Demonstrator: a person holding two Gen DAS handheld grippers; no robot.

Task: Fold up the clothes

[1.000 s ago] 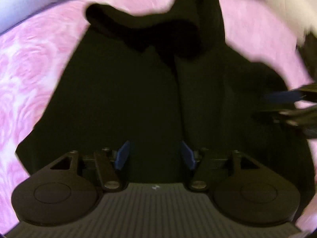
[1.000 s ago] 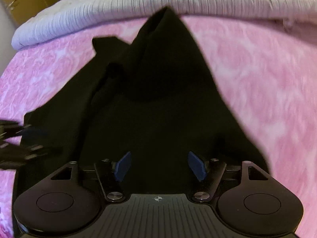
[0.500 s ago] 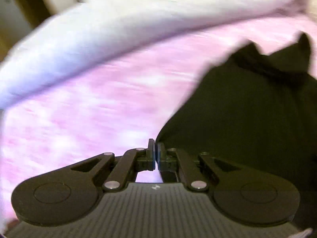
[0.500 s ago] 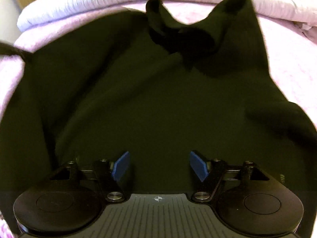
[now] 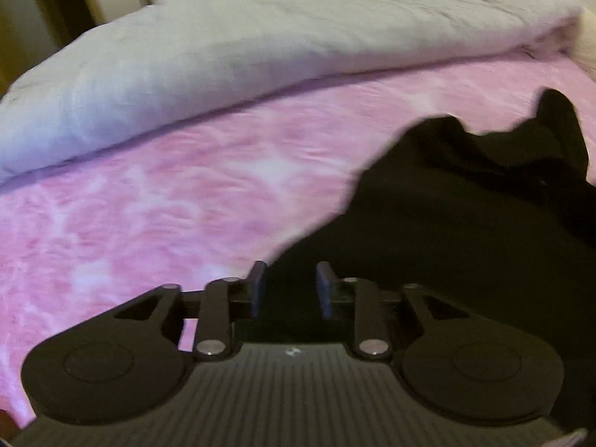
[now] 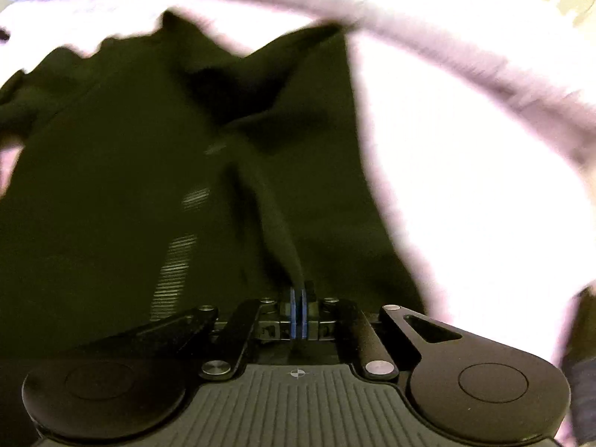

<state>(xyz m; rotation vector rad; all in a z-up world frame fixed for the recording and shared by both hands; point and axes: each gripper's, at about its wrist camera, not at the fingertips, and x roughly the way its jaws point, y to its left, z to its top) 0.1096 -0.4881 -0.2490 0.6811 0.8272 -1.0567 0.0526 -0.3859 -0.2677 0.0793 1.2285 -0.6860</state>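
Now the picture differs sharply from a second ago. Then both tongs hung open over the middle of the black garment (image 5: 465, 246), which lay bunched on the pink bedspread (image 5: 167, 201). Since that moment the left tongs (image 5: 288, 290) have swung out to the garment's left edge, pinched shut there half a second back, and are now opening again. Their blue pads (image 5: 257, 287) stand a narrow gap apart at the cloth's border, with dark fabric showing between and behind them; whether the pads touch it cannot be told, and nothing looks gripped.

The right tongs (image 6: 299, 311), wide open over the cloth until half a second ago, are now clamped together. A taut ridge of the black garment (image 6: 149, 186) runs straight into the closed pads, so they appear to be pinching a fold of it, and the blur in that view suggests quick motion.

For the folding, this reads as the start of a lift or drag from the right side while the left lets its edge go. The garment lies on the bed, short of the pale rolled duvet (image 5: 260, 37) at the far side, still rumpled and not yet folded flat.
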